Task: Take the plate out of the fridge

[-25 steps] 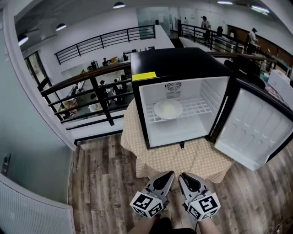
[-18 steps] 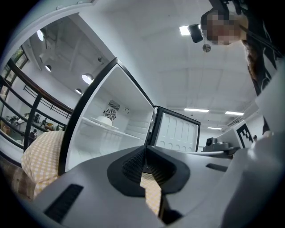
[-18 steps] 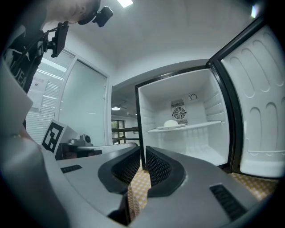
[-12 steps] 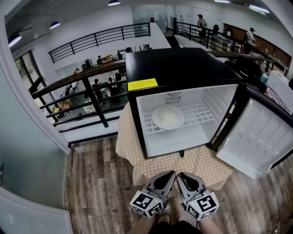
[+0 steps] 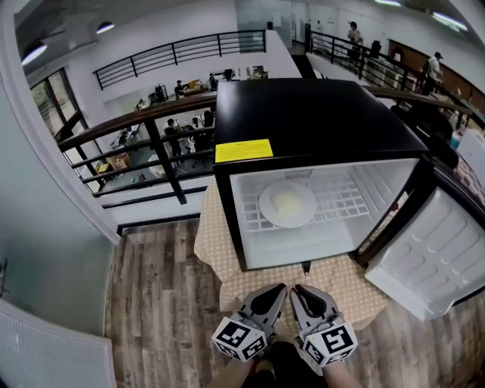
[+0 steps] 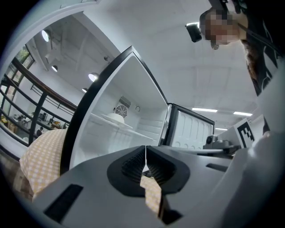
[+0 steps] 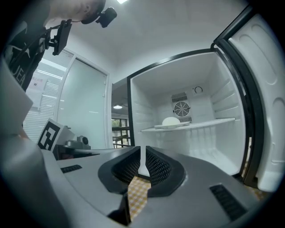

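A wood-plank floor (image 5: 159, 303) is seen below, a table (image 5: 212, 244) draped in checked cloth is set beside a black railing (image 5: 161, 151), and white walls (image 5: 189, 23) are lit by round ceiling lamps (image 5: 106, 27)

Checkered tablecloth (image 5: 333, 276); wood-plank floor (image 5: 159, 303); black railing (image 5: 164, 159) beyond.

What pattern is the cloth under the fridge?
The tablecloth has small tan-and-white checks, clearest in the left gripper view.

White plate (image 5: 287, 204) flat on wire shelf, inside open fridge (image 5: 318, 121)
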{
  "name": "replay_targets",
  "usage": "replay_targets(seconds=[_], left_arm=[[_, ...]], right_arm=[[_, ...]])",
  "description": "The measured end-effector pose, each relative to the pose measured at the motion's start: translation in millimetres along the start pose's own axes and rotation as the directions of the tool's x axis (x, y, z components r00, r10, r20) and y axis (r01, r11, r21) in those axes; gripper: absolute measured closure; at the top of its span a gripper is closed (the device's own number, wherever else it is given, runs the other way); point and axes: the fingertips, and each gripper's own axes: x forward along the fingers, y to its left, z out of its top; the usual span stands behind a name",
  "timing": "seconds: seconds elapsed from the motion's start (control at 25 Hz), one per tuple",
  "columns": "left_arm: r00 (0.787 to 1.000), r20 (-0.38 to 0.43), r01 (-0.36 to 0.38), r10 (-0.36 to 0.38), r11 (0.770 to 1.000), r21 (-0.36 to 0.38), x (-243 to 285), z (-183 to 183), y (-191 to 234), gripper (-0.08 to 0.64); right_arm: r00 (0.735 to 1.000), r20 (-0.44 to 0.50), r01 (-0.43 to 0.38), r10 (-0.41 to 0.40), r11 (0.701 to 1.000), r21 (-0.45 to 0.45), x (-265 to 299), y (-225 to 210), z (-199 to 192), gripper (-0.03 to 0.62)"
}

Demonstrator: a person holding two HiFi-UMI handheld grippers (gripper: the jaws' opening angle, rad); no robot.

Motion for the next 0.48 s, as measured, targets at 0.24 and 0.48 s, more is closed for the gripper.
replay_targets(seconds=[0.24,0.48], left_arm=[[0.999,0.030,-0.030,0.029,0.999,0.011,29.7,17.0,17.4,0.546],[0.997,0.045,-0.060,0.057,0.997,0.054,52.3,25.6,27.9,0.546]], right_arm=[[0.999,0.002,-0.034,0.034,0.997,-0.073,28.8,-23.8,19.5,0.540],[0.999,0.001,-0.043,0.044,0.993,-0.106,45.1,-49.2,27.4,0.540]])
